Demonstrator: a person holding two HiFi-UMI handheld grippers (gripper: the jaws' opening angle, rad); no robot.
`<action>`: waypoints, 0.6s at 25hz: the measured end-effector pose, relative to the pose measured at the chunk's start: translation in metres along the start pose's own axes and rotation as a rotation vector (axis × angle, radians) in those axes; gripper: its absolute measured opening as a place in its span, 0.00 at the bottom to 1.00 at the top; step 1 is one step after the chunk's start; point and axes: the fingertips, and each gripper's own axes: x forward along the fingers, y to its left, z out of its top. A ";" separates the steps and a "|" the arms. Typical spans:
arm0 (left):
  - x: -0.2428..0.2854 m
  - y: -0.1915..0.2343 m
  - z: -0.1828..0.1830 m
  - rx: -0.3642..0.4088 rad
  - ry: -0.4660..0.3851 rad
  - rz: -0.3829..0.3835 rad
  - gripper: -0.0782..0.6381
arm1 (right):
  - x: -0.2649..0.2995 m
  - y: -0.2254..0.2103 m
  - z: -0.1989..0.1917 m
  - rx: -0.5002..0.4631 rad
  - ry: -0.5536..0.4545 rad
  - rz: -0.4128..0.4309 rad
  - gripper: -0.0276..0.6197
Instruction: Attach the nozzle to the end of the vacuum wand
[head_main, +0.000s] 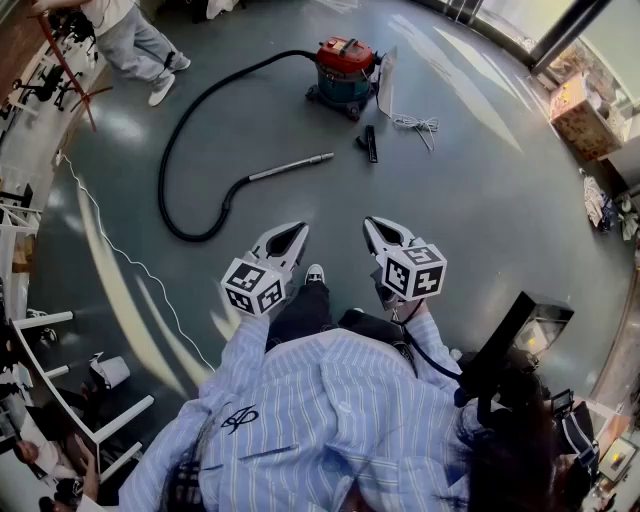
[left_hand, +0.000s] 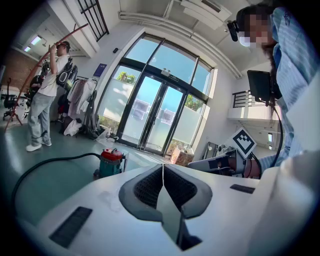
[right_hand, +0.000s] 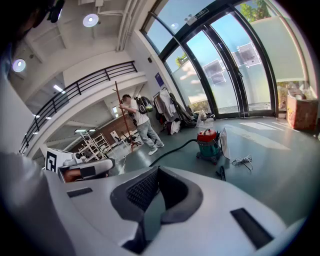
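A red and teal vacuum cleaner (head_main: 345, 68) stands on the grey floor ahead. Its black hose (head_main: 175, 150) loops left and back to the silver wand (head_main: 290, 167), which lies flat. The black nozzle (head_main: 369, 143) lies apart from the wand's end, to its right and near the vacuum. My left gripper (head_main: 302, 227) and right gripper (head_main: 369, 222) hover side by side at waist height, well short of these parts. Both are shut and hold nothing. The right gripper view shows the vacuum (right_hand: 209, 144) and nozzle (right_hand: 221, 173) beyond the shut jaws.
A white power cord (head_main: 415, 125) lies right of the nozzle. A person (head_main: 130, 40) stands at the far left holding a long pole. White racks (head_main: 30, 330) line the left side and a cardboard box (head_main: 583, 115) sits at the far right by glass doors (left_hand: 155, 117).
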 end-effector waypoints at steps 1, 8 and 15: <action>0.001 0.004 0.003 0.000 0.005 -0.015 0.12 | 0.005 0.001 0.004 -0.006 -0.005 -0.004 0.05; 0.000 0.022 0.010 -0.046 0.000 -0.046 0.12 | 0.028 0.009 0.011 0.008 0.001 -0.007 0.05; -0.003 0.024 0.007 -0.054 -0.001 -0.067 0.12 | 0.028 0.015 0.003 0.009 0.007 -0.025 0.05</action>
